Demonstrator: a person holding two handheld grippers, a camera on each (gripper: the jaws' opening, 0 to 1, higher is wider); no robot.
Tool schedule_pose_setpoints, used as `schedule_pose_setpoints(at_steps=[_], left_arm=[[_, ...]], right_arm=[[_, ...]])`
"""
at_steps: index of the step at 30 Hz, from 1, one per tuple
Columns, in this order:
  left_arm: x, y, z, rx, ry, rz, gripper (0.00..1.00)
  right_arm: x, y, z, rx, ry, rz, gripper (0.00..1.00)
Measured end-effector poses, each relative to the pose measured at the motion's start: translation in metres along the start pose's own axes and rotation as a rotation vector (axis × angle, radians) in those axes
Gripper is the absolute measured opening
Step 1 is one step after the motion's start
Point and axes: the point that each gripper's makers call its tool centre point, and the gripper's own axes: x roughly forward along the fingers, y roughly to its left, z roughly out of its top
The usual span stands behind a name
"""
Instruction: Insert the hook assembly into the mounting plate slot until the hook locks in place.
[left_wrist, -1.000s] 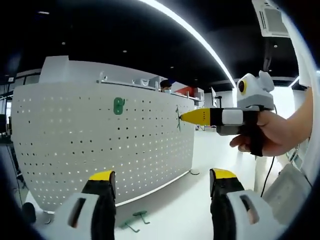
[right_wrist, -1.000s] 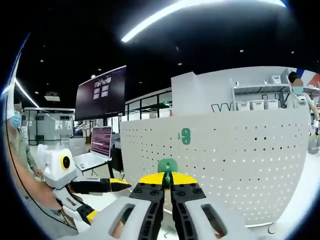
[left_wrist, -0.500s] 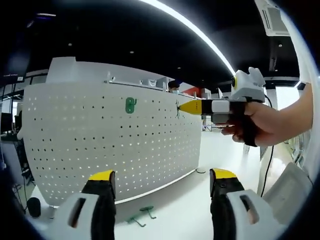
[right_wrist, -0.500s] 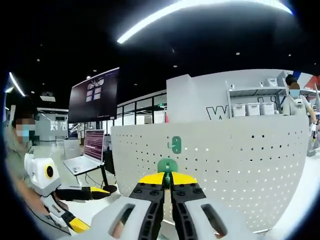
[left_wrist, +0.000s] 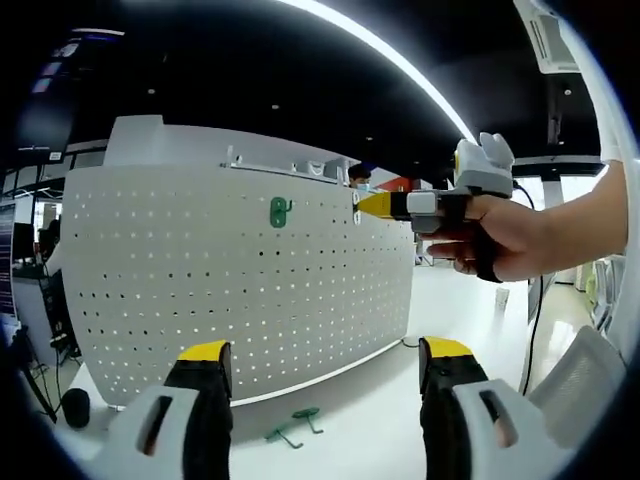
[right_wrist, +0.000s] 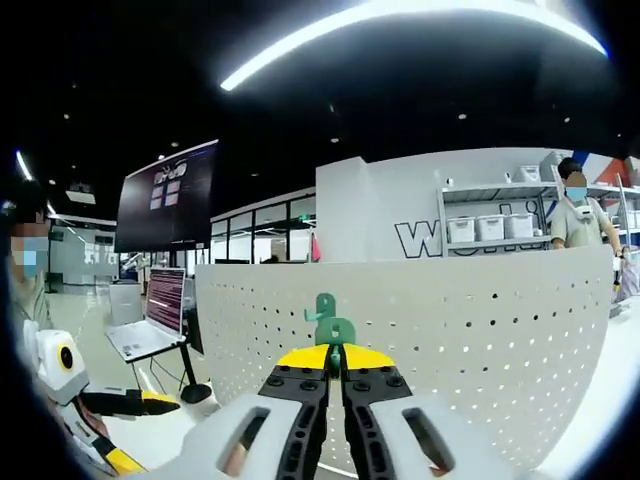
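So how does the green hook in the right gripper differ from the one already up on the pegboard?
The held hook is clamped between the right gripper's shut jaws, short of the pegboard; the mounted hook hangs on the board near its top edge. In the right gripper view the held one partly overlaps the mounted one. Both are green.

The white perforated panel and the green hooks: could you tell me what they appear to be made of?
The panel looks like white painted sheet metal, judging by its smooth matte face and even punched holes. The green hook in the right gripper and the mounted hook look like moulded plastic, though coated metal is possible.
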Motion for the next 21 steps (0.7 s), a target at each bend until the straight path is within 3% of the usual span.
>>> schedule_pose_setpoints(at_steps=[21], left_arm=[[-0.002,0.003,-0.001,-0.007,-0.009,0.01,0.77]], right_arm=[[0.036,-0.016,0.013,-0.016,-0.048,-0.107,0.01]])
